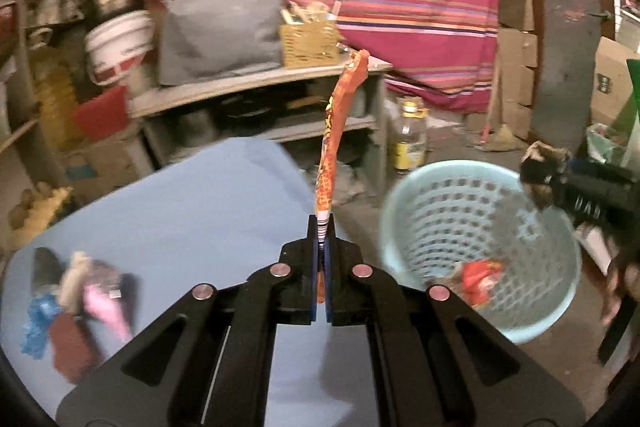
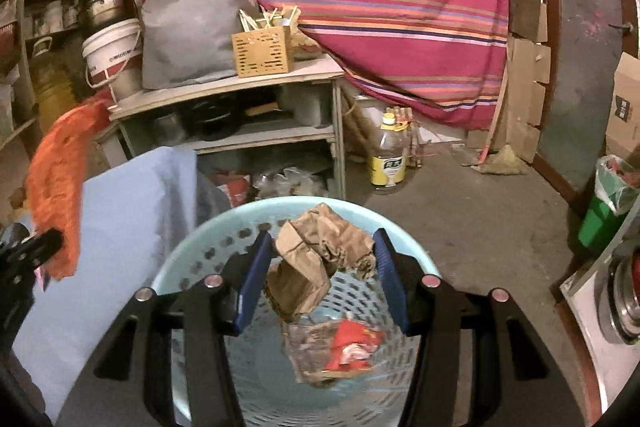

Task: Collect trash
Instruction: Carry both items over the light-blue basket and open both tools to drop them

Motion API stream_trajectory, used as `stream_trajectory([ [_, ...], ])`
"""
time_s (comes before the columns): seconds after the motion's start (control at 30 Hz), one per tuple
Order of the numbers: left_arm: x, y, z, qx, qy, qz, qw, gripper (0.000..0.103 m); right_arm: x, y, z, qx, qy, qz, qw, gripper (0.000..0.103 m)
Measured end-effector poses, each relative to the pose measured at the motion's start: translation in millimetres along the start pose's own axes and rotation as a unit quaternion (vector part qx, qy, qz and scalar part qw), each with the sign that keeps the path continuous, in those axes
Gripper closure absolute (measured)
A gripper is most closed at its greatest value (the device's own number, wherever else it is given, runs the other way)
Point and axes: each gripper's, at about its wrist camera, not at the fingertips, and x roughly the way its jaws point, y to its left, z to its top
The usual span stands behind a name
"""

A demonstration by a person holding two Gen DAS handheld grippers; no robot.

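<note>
My left gripper [image 1: 323, 239] is shut on an orange snack wrapper [image 1: 334, 135], which stands up from the jaws above the blue table [image 1: 192, 211]. The wrapper also shows at the left of the right wrist view [image 2: 58, 183]. My right gripper [image 2: 320, 247] holds crumpled brown paper [image 2: 316, 251] between its blue pads [image 2: 254, 279], directly over the light blue basket [image 2: 192, 259]. The basket [image 1: 404, 211] holds a red wrapper [image 2: 352, 343] and clear plastic. In the left wrist view the right gripper [image 1: 548, 179] hovers at the basket's far rim. More trash [image 1: 76, 299] lies on the table's left.
A grey shelf unit [image 2: 240, 87] stands behind the table, with a wooden box [image 2: 262, 53] and a grey bag [image 2: 188, 35]. A plastic bottle [image 2: 390, 159] stands on the floor. A green bin [image 2: 600, 223] is at the right. A striped cloth [image 2: 380, 7] hangs behind.
</note>
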Motion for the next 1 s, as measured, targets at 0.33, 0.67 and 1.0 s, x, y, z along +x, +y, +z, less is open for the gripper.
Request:
stream_trajectory([
  [0.33,36,-58,0,0.003,0.041,-0.064,0.9971,0.101,5,-32,2,0.034,0.001,0.005,0.999,0.051],
  [0.67,49,-62,6,-0.01,0.049,-0.059,0.997,0.049,9,-41,-2,0.039,0.01,0.002,0.999,0.051],
  [1.0,22,-33,5,-0.018,0.021,-0.022,0.9994,0.008,13,-24,0,0.021,0.016,0.011,1.0,0.049],
])
